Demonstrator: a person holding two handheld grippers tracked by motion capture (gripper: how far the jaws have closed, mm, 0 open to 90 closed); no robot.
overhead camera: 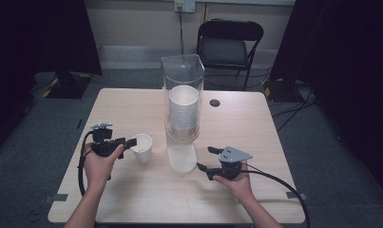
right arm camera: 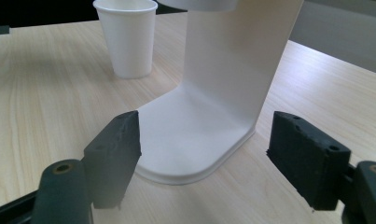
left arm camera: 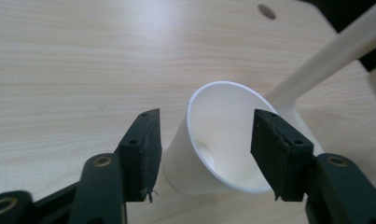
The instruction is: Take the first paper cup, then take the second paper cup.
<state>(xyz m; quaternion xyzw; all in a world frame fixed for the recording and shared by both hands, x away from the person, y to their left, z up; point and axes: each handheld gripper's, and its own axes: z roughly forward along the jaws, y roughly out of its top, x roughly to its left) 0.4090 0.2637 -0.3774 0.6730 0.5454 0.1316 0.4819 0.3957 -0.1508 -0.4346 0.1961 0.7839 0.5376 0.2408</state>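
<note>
While left gripper (left arm camera: 204,154) jaws sit open astride paper cup (overhead camera: 142,147), w/ right gripper (right arm camera: 204,158) open too, any sideways nudge could tip it.

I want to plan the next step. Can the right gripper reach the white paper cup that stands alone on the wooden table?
Probably yes, by a detour: the right gripper is open and empty, but the white stand of the cup dispenser lies between it and the white paper cup, where the left gripper already straddles one wall.

Paper cup (overhead camera: 142,147) beside left gripper (overhead camera: 128,142)
</note>
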